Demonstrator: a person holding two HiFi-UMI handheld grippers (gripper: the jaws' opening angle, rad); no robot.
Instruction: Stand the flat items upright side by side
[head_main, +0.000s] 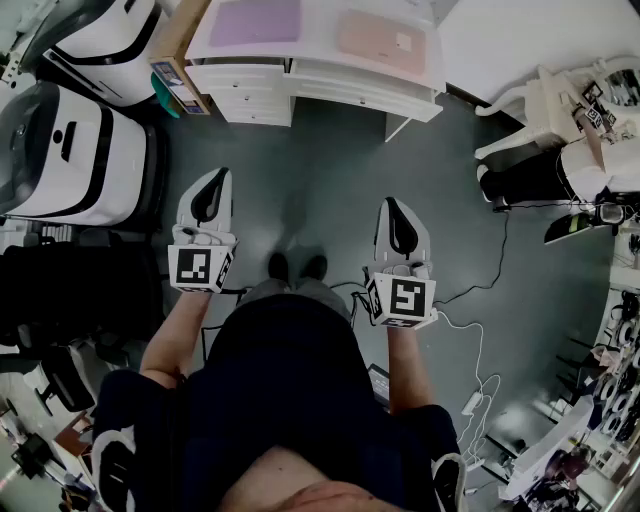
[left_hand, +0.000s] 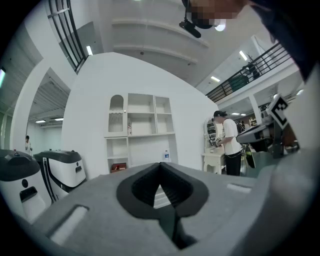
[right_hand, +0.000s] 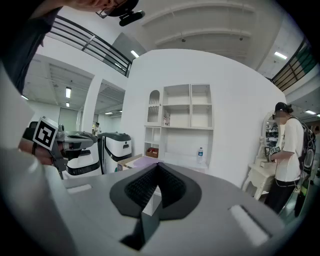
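Handling is a judgement made from far off. The two things I have to stand up lie flat on the white tabletop (head_main: 318, 45) ahead of me. The purple flat item (head_main: 255, 22) is toward the left and the pink flat item (head_main: 372, 38) toward the right, with a strip of bare top between them.

Both look thin and board-like, so I expect them to be light and fairly stiff. Their smooth faces would probably slide under a push sooner than lift. At this size I cannot tell whether they are books, folders or soft mats. A soft one would sag and need propping against its neighbour.

I would take each by the middle of a long edge, not a corner, so it does not swing as it tips upright. Drawing it toward the front rim first should give the fingers room above and below it.

Both grippers are well short of the tabletop, over the grey floor (head_main: 320, 180), one at either side of me. The left gripper (head_main: 220, 172) has its fingers pressed together with nothing between them. The right gripper (head_main: 389, 203) is likewise closed and empty.
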